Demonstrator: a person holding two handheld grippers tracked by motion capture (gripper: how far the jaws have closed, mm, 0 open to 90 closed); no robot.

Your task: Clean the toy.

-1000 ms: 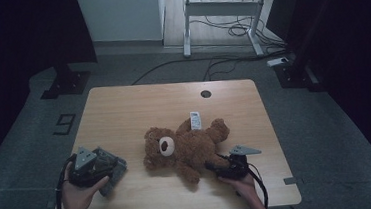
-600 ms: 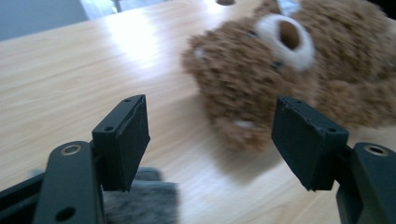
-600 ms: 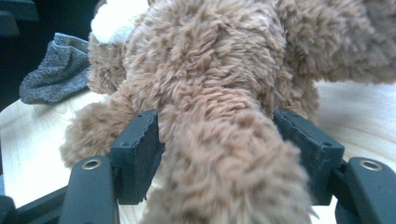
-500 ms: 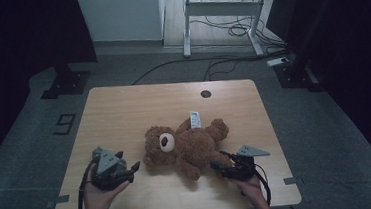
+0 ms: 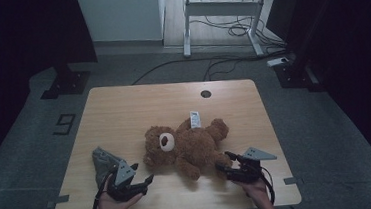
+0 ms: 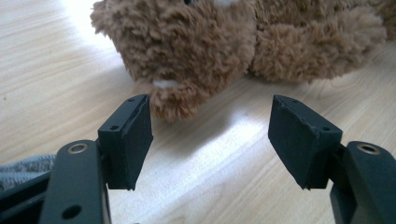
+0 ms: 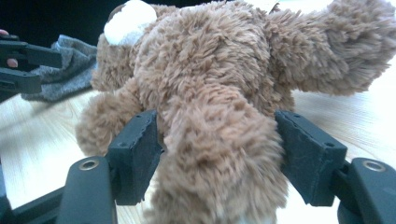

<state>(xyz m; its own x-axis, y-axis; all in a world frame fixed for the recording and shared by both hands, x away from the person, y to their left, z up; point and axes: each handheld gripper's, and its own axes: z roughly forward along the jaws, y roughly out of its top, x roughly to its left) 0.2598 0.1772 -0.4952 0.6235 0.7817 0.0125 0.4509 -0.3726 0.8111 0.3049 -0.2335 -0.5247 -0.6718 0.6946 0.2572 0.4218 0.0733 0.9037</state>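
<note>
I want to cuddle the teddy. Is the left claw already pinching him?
No, in the left gripper view the left claw is open with bare table between its jaws, and the teddy bear lies beyond them.

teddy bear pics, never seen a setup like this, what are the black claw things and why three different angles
No robot here: a person holds a two-jaw tool in each hand. The high view looks down on a wooden table; the left hand-held gripper and the right hand-held gripper come in from the bottom edge. The other two pictures come from cameras riding on those tools, looking along their black jaws.

On the table lies a brown teddy bear with a white tag, and a grey cloth beside the left tool.

In the left gripper view the jaws stand wide apart with bare wood between them, the bear just ahead. In the right gripper view the open jaws flank one of the bear's legs; whether they squeeze it yet is unclear.
</note>
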